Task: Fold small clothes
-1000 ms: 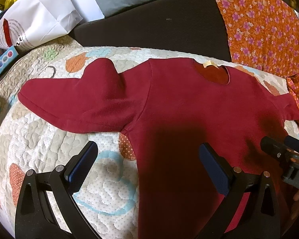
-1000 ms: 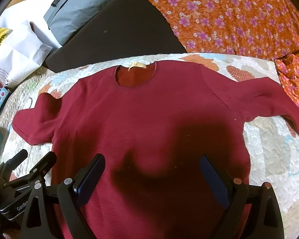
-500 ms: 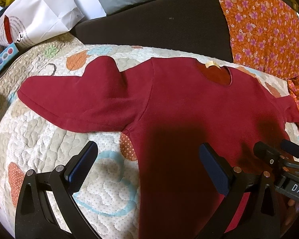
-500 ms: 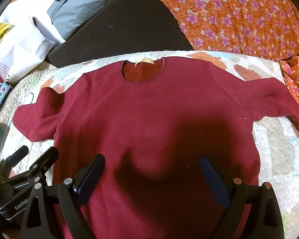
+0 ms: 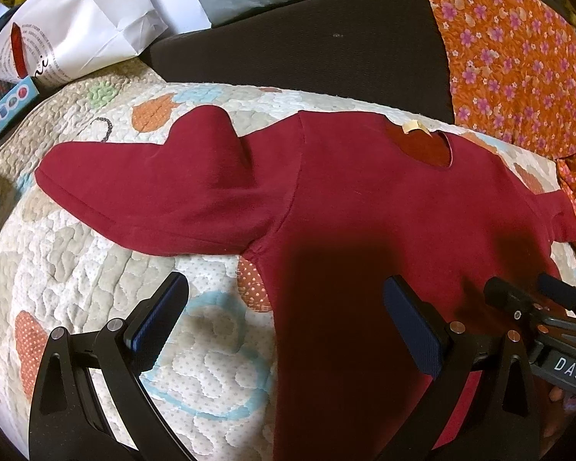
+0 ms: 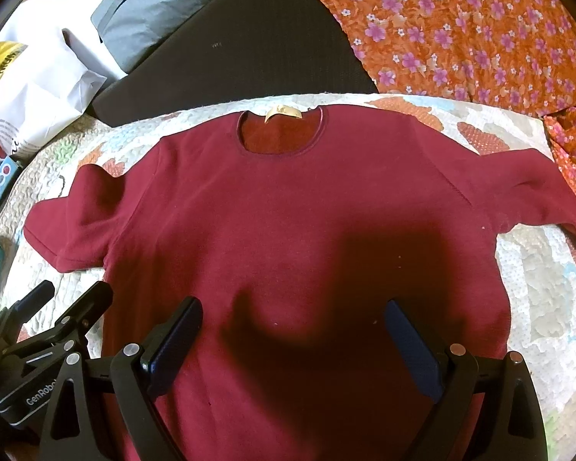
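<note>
On the pastel quilted bed cover (image 5: 76,307) a small dark-red knit long-sleeved top (image 6: 288,211) lies flat, soft, light; pinch its cuffs or hem. Left tongs (image 5: 284,330) and right tongs (image 6: 293,345) hover spread, empty.

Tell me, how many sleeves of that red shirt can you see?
2. One sleeve lies spread left of the shirt on the quilt, bunched near the shoulder. The other sleeve stretches right toward the orange floral cloth; its cuff is out of view.
</note>
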The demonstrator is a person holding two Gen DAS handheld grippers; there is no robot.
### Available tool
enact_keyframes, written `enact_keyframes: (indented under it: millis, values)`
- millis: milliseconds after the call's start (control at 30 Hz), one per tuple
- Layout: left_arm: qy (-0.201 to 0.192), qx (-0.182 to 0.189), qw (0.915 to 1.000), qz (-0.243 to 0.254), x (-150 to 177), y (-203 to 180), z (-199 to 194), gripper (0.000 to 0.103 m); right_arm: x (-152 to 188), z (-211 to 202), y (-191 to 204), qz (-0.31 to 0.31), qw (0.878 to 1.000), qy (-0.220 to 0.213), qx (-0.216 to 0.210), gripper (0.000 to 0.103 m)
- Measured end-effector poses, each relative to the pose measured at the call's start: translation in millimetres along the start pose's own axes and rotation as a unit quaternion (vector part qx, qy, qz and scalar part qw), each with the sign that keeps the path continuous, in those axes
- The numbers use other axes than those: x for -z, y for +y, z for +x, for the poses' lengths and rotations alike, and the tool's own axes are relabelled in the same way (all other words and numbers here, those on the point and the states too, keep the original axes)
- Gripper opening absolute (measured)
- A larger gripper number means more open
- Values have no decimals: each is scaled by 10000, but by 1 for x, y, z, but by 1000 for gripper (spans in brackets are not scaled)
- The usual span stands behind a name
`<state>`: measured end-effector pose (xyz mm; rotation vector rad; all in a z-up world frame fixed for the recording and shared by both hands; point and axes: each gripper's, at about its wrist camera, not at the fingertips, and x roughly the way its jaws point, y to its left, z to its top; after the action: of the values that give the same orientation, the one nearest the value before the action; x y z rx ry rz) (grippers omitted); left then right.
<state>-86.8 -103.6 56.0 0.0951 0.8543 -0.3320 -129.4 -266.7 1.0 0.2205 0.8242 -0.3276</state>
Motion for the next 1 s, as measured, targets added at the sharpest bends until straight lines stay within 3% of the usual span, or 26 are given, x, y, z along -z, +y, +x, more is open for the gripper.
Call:
enact_keyframes:
  millis: [533, 700, 867, 1000]
  values:
    - [112, -60, 9996, -260, -5, 18, 0, 102, -3, 10, 18, -174, 9998, 72, -98, 95]
    - [201, 27, 9965, -817, -15, 54, -8, 102, -5, 8, 18, -145, 9998, 60, -142, 95]
    - [122, -325, 9877, -1527, -34, 120, -15, 102, -8, 9, 22, -173, 9996, 59, -201, 95]
    - [176, -623, 9651, -2539, -44, 193, -5, 101, -8, 11, 27, -211, 9994, 67, -272, 95]
